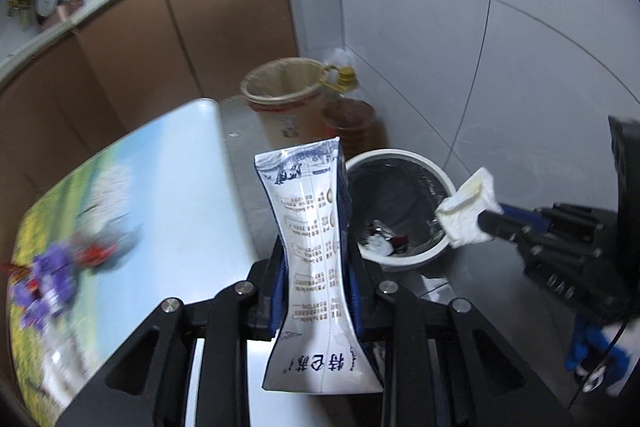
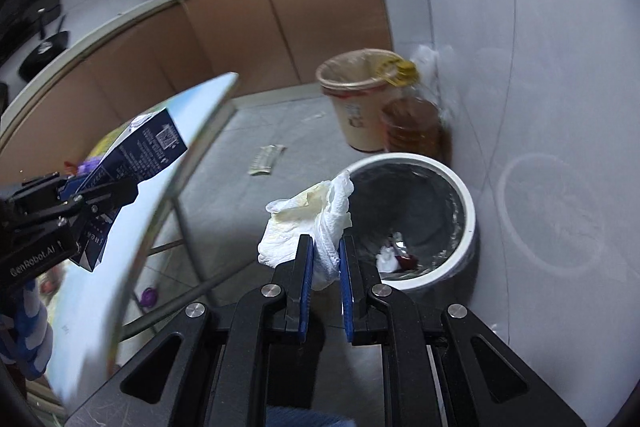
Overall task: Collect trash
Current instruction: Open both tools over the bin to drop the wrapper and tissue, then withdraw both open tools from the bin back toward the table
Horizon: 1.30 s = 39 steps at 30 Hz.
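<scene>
Two loads are carried: left hand-held gripper [image 1: 316,291] is clamped on a squashed milk carton [image 1: 316,267], right hand-held gripper [image 2: 324,267] is pinched on a soiled paper towel [image 2: 308,223]. Step judged as transport to the white bin [image 2: 466,223] on the floor, beside the surface [image 1: 172,163]. Towel is held near the rim; carton short of it. Next: each load to be centred over the opening, then released.
</scene>
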Tool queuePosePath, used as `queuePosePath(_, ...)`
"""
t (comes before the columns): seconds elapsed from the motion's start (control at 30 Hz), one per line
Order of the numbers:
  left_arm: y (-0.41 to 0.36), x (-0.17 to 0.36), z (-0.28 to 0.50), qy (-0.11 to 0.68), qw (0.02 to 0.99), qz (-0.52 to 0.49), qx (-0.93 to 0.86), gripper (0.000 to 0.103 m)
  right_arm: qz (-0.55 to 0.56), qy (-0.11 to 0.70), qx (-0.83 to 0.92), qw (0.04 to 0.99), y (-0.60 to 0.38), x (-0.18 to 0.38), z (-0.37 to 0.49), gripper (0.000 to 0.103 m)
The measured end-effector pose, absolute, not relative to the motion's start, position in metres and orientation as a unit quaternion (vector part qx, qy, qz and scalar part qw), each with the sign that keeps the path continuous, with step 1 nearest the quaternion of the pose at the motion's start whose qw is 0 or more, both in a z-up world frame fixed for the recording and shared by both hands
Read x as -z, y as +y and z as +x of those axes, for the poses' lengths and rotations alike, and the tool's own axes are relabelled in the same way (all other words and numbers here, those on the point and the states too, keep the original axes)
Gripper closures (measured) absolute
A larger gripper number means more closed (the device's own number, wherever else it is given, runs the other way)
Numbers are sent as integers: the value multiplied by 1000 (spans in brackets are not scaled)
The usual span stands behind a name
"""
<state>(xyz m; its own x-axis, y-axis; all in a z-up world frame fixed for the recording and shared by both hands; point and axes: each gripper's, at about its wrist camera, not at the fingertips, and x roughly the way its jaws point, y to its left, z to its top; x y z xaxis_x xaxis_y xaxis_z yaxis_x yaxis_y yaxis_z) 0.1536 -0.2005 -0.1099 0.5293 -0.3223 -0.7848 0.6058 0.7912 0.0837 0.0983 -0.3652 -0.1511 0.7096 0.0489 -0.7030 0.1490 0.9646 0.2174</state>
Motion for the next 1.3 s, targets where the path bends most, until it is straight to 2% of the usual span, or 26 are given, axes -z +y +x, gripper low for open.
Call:
queuePosePath(0.3,-286,148,218,449,823,152,313,79,138,398,76,904,-410,190,153,89)
queuePosePath(0.43,-311,163,239,468,811,130,326,77,140,406,95,898,-425,203,174,82)
queuePosePath(0.53,-323,171,251,477,805,110,334,54,139,412,105,894,-432,211,184,77)
queuePosePath(0.6,-325,170,254,473,809,100,335,53,136,416,112,892,-436,214,185,71)
queuePosePath(0.87,-302,142,241,449,829,72,325,52,136,412,121,893,-426,212,163,67)
queuePosePath(1.0,-271,110,220,415,855,51,306,52,139,398,117,899,-412,196,148,63)
queuePosePath(1.3,-200,38,158,322,906,16,274,52,107,334,99,931,-366,121,110,58)
